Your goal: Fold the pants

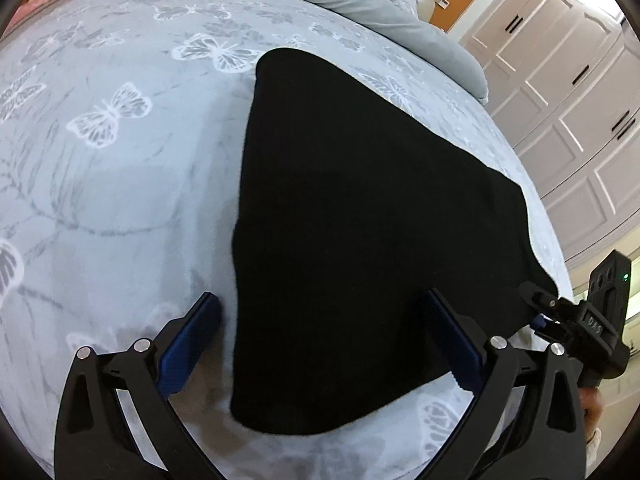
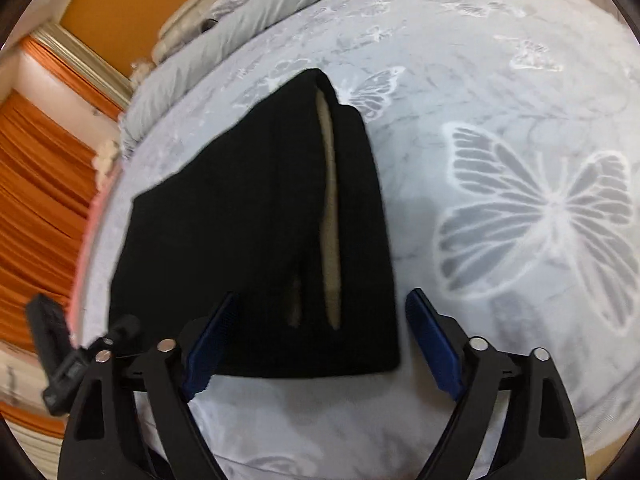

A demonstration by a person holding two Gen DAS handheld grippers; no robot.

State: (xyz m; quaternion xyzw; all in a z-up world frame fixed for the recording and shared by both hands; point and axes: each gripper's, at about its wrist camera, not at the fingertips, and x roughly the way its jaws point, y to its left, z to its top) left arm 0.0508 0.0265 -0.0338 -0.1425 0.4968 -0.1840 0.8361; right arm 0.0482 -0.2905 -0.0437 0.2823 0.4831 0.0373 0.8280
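Pants: while both tools are hovering over it, the folded black pants [image 1: 360,220] are lying flat on the butterfly-print bed [image 1: 120,160].
Left tool [image 1: 320,344]: jaws are standing apart, clamping nothing.
Right tool [image 2: 320,332]: jaws are standing wide apart over the near edge, seemingly not touching.
Hidden: a tan lining strip [image 2: 330,220] is showing; the blackness is hiding the layers.
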